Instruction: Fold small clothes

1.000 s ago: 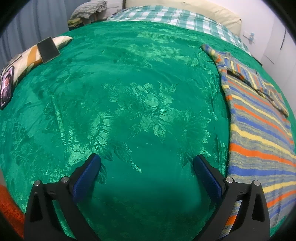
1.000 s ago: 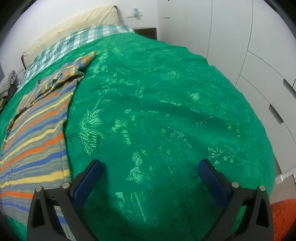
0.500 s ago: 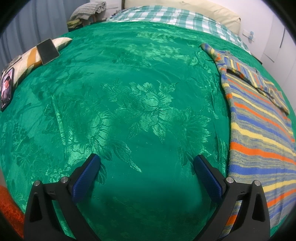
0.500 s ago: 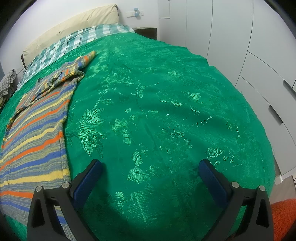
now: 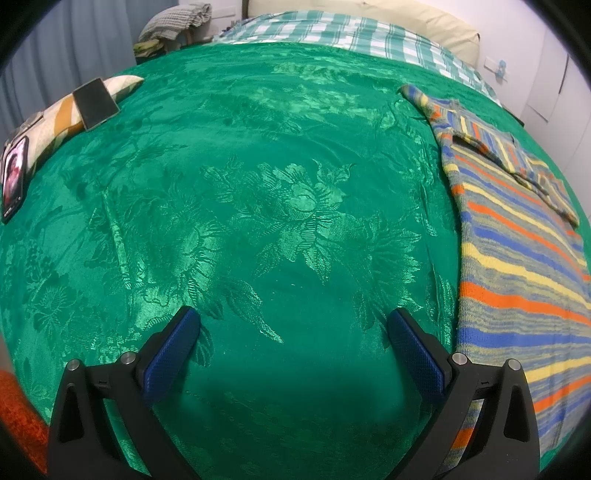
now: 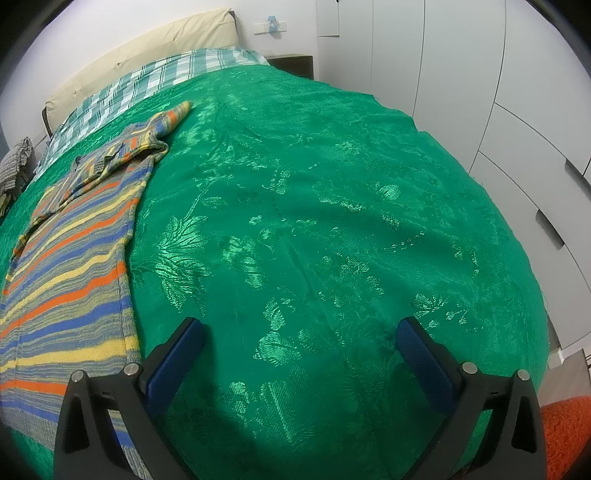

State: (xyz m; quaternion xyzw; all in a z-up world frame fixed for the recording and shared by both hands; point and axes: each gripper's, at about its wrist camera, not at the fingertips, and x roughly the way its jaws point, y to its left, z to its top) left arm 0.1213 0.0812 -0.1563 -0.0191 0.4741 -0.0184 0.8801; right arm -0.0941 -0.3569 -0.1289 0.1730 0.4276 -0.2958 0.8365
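A striped knit garment (image 5: 517, 258) in grey, blue, orange and yellow lies flat on the green bedspread (image 5: 258, 184), with a sleeve folded across its far end. In the left wrist view it fills the right side; in the right wrist view the garment (image 6: 66, 266) fills the left side. My left gripper (image 5: 291, 328) stands open over bare bedspread, its right finger beside the garment's edge. Over the green bedspread (image 6: 332, 221) my right gripper (image 6: 301, 338) is open too, with its left finger next to the garment's right edge. Nothing is held.
Two phones (image 5: 95, 104) (image 5: 13, 181) rest on a striped cushion at the bed's left edge. A checked sheet (image 5: 351, 33) and cream headboard (image 6: 147, 48) lie at the far end. White wardrobe doors (image 6: 498, 92) stand right of the bed. Orange rug (image 6: 565, 435) shows below.
Both views have shifted only slightly; the garment sits a little nearer the frame edges. Both grippers stay open and hold nothing.
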